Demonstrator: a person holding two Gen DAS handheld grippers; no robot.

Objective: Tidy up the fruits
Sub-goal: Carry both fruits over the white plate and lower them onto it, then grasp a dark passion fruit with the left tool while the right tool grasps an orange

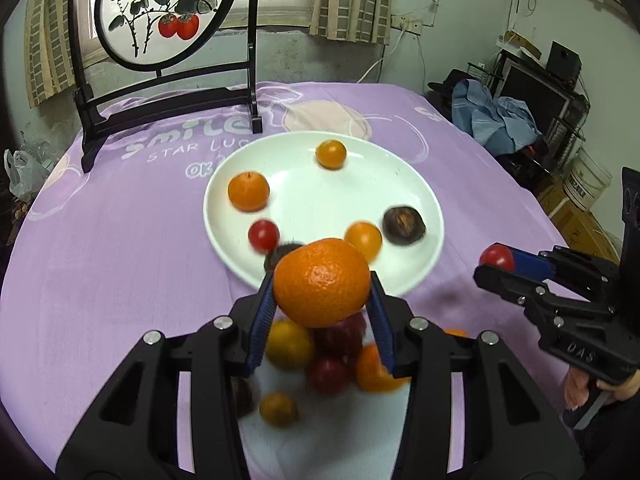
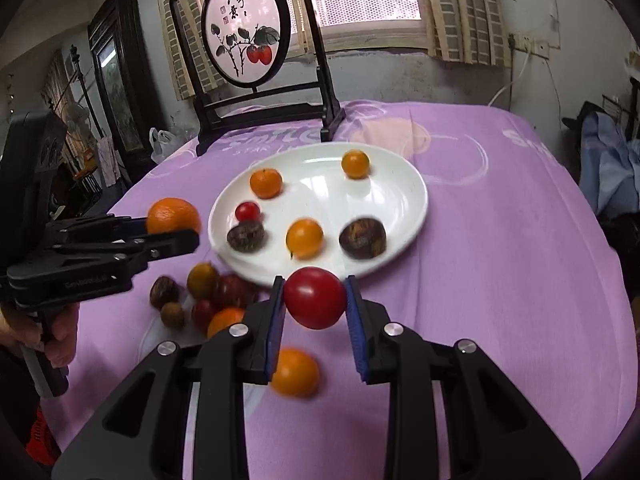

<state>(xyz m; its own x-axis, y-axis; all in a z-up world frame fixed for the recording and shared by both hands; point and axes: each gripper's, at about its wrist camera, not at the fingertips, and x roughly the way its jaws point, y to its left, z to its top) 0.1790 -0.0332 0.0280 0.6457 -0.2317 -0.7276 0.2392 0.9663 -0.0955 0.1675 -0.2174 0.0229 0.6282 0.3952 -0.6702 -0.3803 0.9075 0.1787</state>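
Note:
A white plate (image 1: pixel 416 184) sits mid-table on the purple cloth and holds several fruits: small oranges, a red tomato (image 1: pixel 263 235) and dark brown fruits (image 1: pixel 403 225). My left gripper (image 1: pixel 322 284) is shut on a large orange (image 1: pixel 322 282), held above the plate's near rim; it also shows in the right wrist view (image 2: pixel 173 216). My right gripper (image 2: pixel 315 298) is shut on a red tomato (image 2: pixel 315 298), just before the plate's near edge (image 2: pixel 412 184). A pile of loose fruits (image 2: pixel 212 296) lies on the cloth below the left gripper.
A dark wooden stand with a round painted screen (image 1: pixel 160 12) stands at the table's far side, behind the plate. A loose orange (image 2: pixel 295 372) lies on the cloth under my right gripper. Curtains, a window and cluttered shelves surround the table.

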